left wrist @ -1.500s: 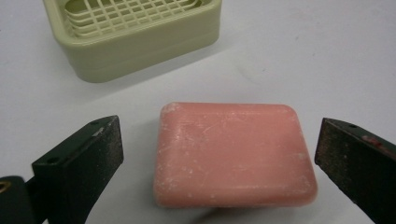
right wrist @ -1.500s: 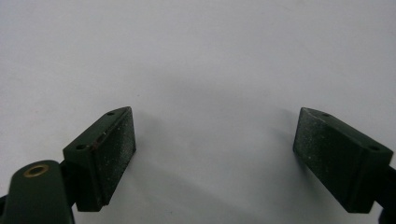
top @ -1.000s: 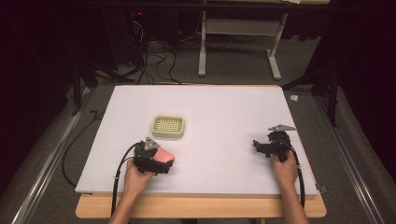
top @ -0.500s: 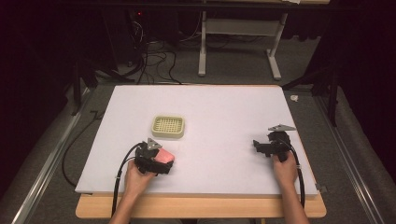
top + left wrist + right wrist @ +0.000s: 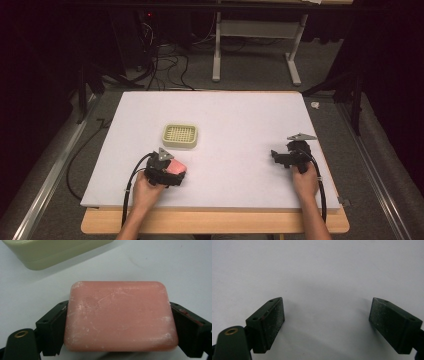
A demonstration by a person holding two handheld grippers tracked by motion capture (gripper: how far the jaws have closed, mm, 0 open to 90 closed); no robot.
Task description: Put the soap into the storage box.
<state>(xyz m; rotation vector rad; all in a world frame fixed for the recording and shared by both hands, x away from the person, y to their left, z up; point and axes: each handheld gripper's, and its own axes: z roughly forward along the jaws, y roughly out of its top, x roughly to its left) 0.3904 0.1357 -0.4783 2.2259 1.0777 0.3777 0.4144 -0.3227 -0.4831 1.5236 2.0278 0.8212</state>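
High view: we see the left gripper [image 5: 167,172] near the front edge of the white table [image 5: 240,120], jaws clamped on a pink soap bar [image 5: 176,167]; the cream soap dish [image 5: 180,135] sits just ahead of the jaws, apart from them. The right gripper [image 5: 281,158] rests low over bare table, well apart from the soap

Left gripper view: we see the soap filling the gap, a jaw pressed on each short side, its far edge sticking out past the jaw tips; a corner of the dish lies beyond the tips, up and left

Right gripper view: jaws wide apart, nothing between them, just table ahead

Risk as we judge it: soap is slick and the jaws grip only the near half, so a tilt or quick lift could let it pivot or slip out; a low carry could clip the dish wall and shove the dish
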